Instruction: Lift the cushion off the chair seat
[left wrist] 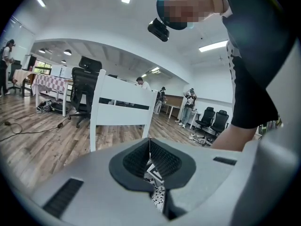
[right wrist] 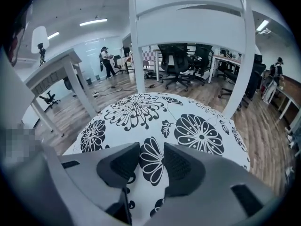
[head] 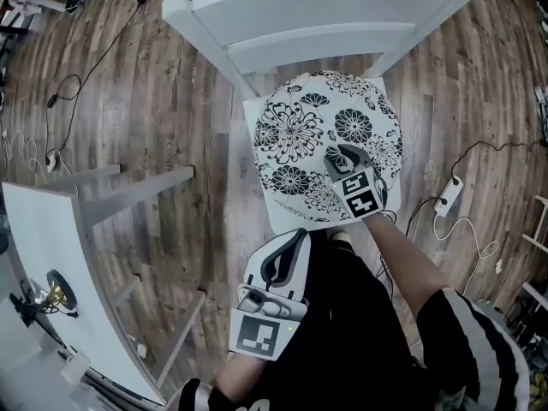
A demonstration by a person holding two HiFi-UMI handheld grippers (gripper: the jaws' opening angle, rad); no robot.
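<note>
Over the cushion, right gripper stood spread, left gripper pressed together, empty; a shallow one-sided bite could slip off.

The backrest blocks the far edge of the cushion. Its front and both sides stand open

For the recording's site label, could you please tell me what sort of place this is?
Probably an open-plan office: black swivel office chairs stand in the background, strip lights line the ceiling, and a power strip with cables lies on the wood-look floor.
</note>
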